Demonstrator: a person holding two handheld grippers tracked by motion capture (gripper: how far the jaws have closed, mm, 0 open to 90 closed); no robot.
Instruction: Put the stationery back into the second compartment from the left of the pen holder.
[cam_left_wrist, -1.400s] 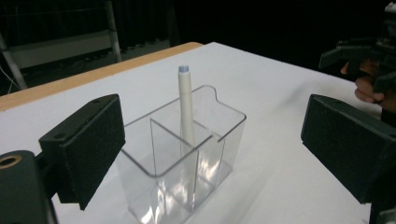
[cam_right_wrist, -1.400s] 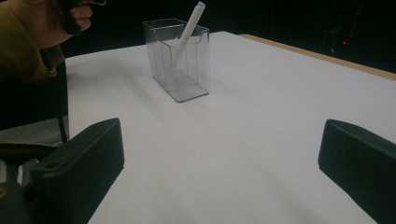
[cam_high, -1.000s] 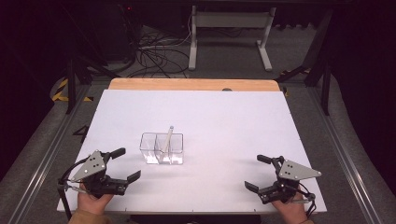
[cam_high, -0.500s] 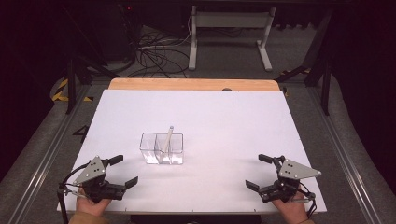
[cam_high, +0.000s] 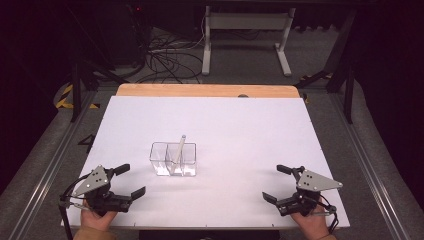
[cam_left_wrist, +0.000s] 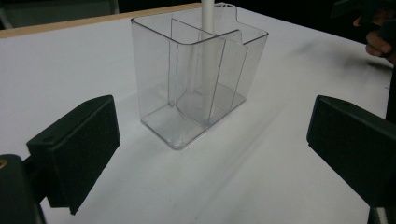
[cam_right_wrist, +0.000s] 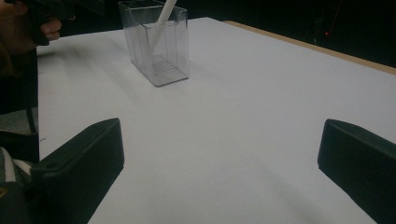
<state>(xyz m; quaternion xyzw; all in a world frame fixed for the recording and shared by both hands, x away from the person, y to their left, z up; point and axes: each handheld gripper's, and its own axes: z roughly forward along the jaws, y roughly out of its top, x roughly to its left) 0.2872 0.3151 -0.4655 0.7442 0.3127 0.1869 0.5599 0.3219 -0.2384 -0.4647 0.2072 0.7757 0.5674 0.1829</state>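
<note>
Left tool (cam_high: 124, 181) has drawn back toward the table's near edge; right tool (cam_high: 283, 184) unmoved; both gape wide, empty; clear holder (cam_high: 173, 159) untouched.

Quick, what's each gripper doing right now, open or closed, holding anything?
Left gripper: open, holding nothing.
Right gripper: open, holding nothing.

Our left gripper (cam_left_wrist: 210, 140) has its two black jaws spread wide at eight and four o'clock, holding nothing. Between and beyond them, at twelve o'clock, we see the clear plastic divided holder (cam_left_wrist: 196, 79) upright on the white table top (cam_left_wrist: 70, 70), with a white stick (cam_left_wrist: 208, 28) inside it. The other hand (cam_left_wrist: 378, 35) sits at two o'clock
</note>
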